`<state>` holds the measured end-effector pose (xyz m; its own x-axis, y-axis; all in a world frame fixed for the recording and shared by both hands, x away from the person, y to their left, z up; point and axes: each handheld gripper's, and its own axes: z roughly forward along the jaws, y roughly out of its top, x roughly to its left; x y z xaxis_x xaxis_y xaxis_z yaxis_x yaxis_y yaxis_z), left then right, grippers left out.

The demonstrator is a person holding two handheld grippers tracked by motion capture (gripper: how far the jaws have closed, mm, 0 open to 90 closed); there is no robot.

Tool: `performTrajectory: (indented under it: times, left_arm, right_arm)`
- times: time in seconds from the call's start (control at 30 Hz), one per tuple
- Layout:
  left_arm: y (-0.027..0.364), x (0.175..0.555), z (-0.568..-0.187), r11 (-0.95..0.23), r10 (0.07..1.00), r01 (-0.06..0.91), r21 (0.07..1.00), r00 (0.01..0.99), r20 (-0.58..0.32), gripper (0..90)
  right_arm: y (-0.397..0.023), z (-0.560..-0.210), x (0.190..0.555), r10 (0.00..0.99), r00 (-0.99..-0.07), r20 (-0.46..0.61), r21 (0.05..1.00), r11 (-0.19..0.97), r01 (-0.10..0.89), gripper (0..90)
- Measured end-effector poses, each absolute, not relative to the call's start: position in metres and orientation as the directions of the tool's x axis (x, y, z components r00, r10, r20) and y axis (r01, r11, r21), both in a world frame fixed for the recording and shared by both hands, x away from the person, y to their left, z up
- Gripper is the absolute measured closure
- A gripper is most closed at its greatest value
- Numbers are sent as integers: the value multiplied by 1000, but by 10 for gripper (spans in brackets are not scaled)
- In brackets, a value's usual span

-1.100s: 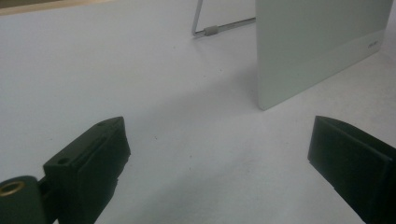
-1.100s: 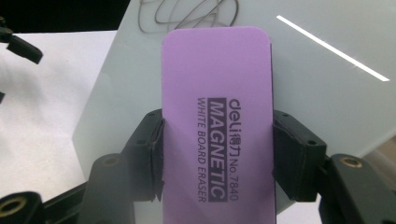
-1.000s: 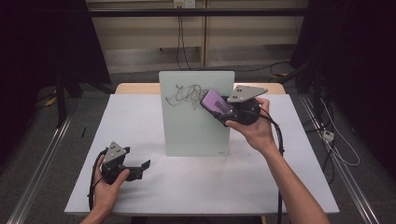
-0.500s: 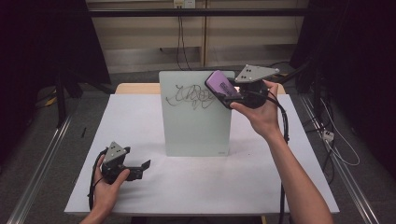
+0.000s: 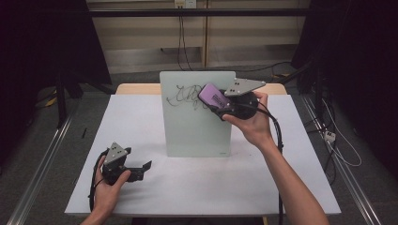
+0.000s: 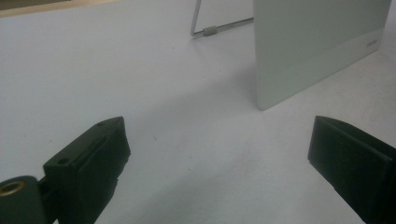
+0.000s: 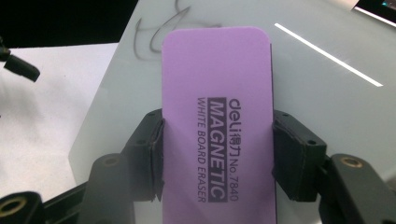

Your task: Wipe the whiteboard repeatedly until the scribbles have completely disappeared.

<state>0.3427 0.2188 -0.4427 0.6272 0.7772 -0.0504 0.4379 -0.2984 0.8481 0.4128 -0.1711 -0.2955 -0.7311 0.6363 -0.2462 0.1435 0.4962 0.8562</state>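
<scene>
A pale glass whiteboard (image 5: 197, 126) stands upright in the middle of the white table, with a black scribble (image 5: 180, 96) near its top. My right gripper (image 5: 219, 107) is shut on a purple magnetic whiteboard eraser (image 5: 212, 97) and holds it against the board's upper right, at the right end of the scribble. In the right gripper view the eraser (image 7: 215, 84) sits between both jaws of that gripper (image 7: 217, 140), with the board (image 7: 327, 93) behind it. My left gripper (image 5: 144, 168) rests open on the table at the front left, holding nothing (image 6: 219, 154). The board's lower corner (image 6: 317, 46) stands ahead of it.
A wire stand (image 6: 210, 31) props the board from behind. The white table cover (image 5: 141, 122) ends at a wooden edge (image 5: 136, 88) at the back. Cables trail from both grippers, and floor rails (image 5: 42, 164) run along both sides of the table.
The right gripper carried the eraser up toward the board's top right edge, then back down and left onto the scribble's right end. The left gripper has stayed put.
</scene>
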Motion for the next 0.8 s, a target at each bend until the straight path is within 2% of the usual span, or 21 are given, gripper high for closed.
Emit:
performTrajectory:
  times: [0.5,0.8]
  left_arm:
    - [220,343,-442,-298,777,437,848,628,-50,50]
    - [220,343,-442,-292,780,440,849,624,-55,50]
  right_arm:
    - [-153,-330,403,589,-780,-209,828,531,179,417]
    - [-156,-326,404,590,-779,-213,825,535,179,416]
